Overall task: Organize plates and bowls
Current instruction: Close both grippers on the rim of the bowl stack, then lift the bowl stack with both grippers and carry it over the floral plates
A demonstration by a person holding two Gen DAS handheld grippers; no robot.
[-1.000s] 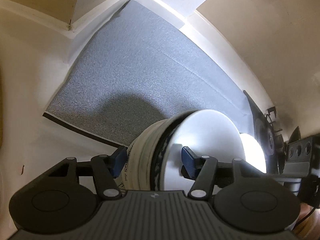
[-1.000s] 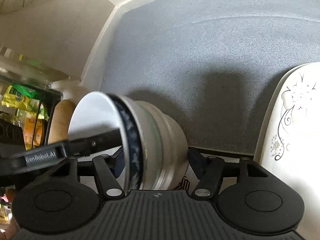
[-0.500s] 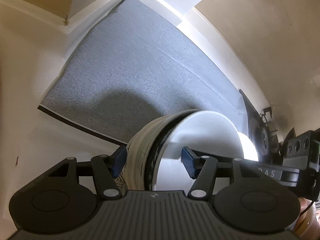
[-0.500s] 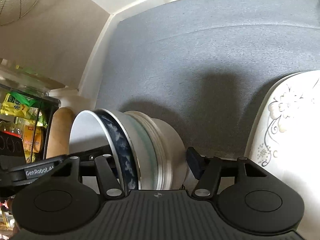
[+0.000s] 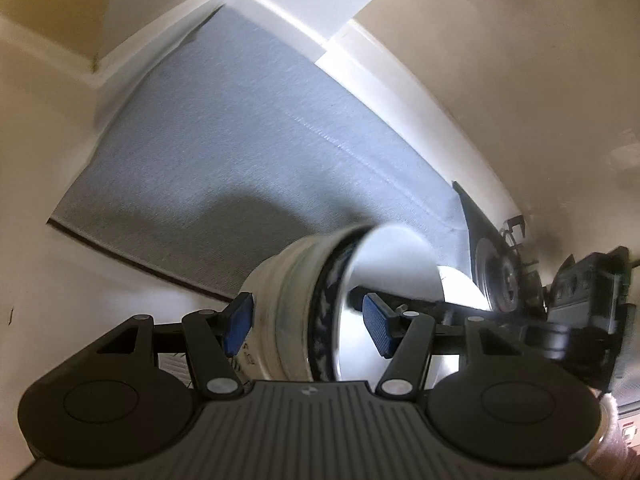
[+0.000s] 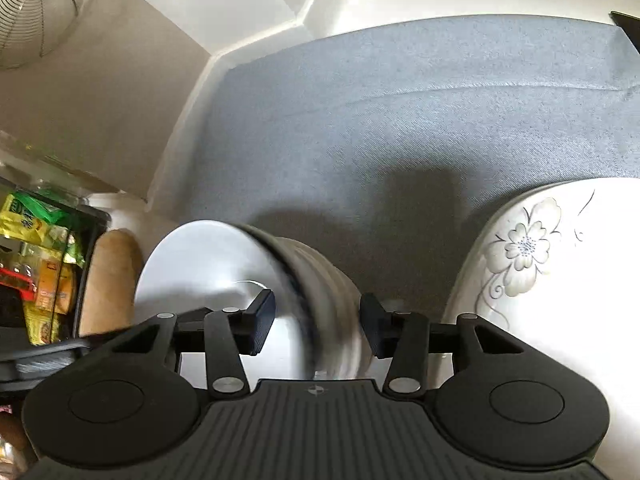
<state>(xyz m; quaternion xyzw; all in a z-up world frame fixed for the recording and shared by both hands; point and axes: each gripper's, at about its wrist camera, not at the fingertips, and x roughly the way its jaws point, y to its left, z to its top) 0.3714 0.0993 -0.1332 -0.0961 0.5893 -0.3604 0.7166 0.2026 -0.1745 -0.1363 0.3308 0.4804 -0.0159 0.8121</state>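
Observation:
A stack of nested bowls (image 5: 296, 312), white with a dark patterned rim, is tipped on its side above the grey mat (image 5: 224, 152). My left gripper (image 5: 306, 326) straddles the stack, one blue pad on its outside and one inside the top bowl. My right gripper (image 6: 316, 326) straddles the same stack of bowls (image 6: 320, 280) from the other side, one finger inside, one outside. Both sets of jaws close on the stack's walls. A white plate with a flower pattern (image 6: 532, 280) lies at the right on the mat (image 6: 400, 128).
White walls and a ledge border the mat. A wooden object (image 6: 108, 280) and a dark rack with yellow packets (image 6: 36, 264) stand at the left. A wire basket (image 6: 32, 4) hangs top left. The right gripper's body (image 5: 580, 304) shows in the left wrist view.
The bowl stack has moved forward over the mat with both grippers and tilted slightly. The flowered plate now shows more fully at the right.

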